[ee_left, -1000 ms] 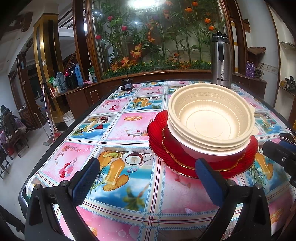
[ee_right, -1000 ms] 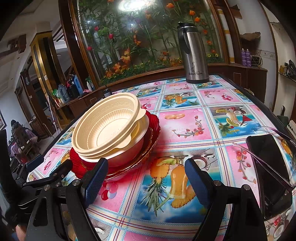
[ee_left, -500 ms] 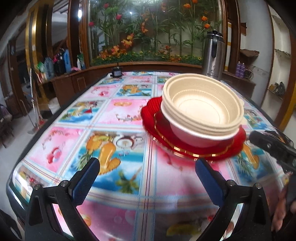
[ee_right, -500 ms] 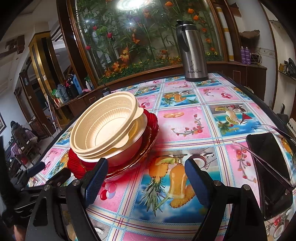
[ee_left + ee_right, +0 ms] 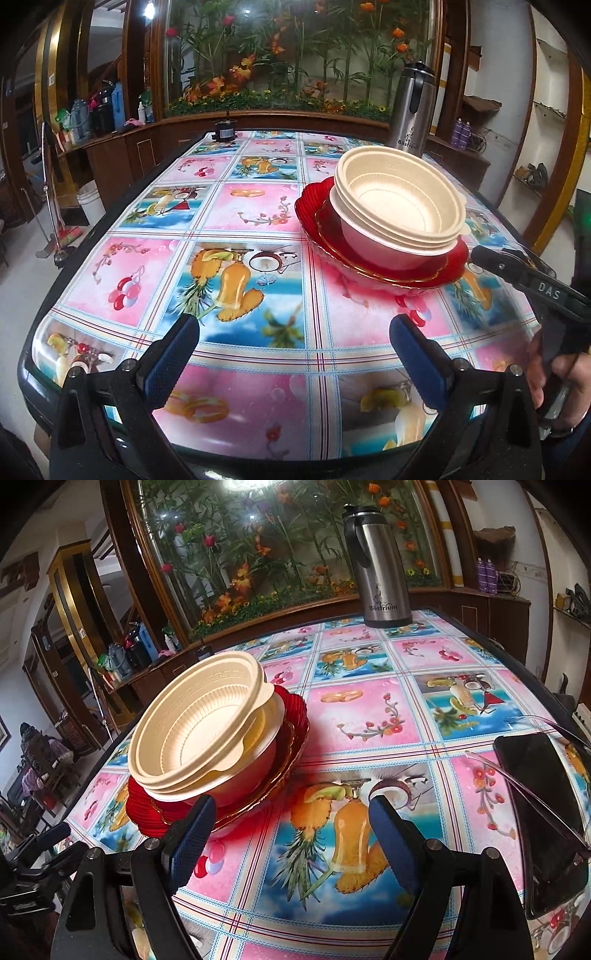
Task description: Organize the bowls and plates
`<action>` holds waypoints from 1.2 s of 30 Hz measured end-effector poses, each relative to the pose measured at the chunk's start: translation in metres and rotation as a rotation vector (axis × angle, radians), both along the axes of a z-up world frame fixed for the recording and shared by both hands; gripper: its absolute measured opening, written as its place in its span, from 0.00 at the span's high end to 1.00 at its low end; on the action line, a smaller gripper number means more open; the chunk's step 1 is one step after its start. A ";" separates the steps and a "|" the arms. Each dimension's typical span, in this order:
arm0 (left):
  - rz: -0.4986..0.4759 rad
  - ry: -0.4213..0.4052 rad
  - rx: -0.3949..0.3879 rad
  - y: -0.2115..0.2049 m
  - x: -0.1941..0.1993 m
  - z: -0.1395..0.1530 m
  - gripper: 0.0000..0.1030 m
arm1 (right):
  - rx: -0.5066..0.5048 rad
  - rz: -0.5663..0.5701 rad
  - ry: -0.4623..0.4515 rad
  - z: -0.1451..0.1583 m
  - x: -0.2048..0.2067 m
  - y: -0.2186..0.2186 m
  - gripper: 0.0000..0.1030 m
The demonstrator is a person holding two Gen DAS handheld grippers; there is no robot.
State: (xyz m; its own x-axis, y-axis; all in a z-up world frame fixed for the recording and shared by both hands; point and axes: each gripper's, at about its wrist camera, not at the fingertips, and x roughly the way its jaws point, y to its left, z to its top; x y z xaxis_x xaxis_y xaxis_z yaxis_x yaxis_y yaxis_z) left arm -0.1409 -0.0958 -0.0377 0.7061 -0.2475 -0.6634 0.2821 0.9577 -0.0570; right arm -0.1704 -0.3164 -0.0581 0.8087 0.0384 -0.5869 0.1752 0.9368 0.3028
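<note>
My left gripper [image 5: 293, 354] is spread wide and holds nothing; it hangs over the near edge of the table [image 5: 236, 206], with the load ahead and to the right. My right gripper [image 5: 291, 834] is likewise spread and empty, its left finger [image 5: 192, 834] just beside the near rim of the red plates [image 5: 295, 723], though I cannot tell whether it touches.

The cream bowls [image 5: 400, 206] sit nested, at least three deep, on the stacked red plates [image 5: 317, 206], right of the table's centre. In the right wrist view the top bowl [image 5: 199, 731] lies tilted and slid toward the left, not seated square in the one below.

I judge the stacking largely done; the step in hand is settling that top bowl. To do it well I would bring one gripper to its raised rim, pinch only that rim, and ease it level while the other steadies the lower bowls. The bowls look light, so a hard push may shift the whole stack.

A steel flask [image 5: 376, 565] stands at the far right; a phone [image 5: 543, 812] lies near right, well apart from the stack.
</note>
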 end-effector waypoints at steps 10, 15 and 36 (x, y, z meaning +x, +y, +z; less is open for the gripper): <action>0.017 -0.009 -0.016 -0.023 -0.017 0.011 0.00 | 0.012 0.046 0.014 -0.002 0.005 0.001 0.15; 0.021 -0.014 0.042 -0.040 -0.024 0.016 0.00 | -0.004 0.050 -0.019 0.002 0.000 0.004 0.15; 0.029 -0.131 0.310 -0.079 -0.049 0.020 0.00 | 0.003 0.036 -0.057 0.006 -0.008 0.002 0.15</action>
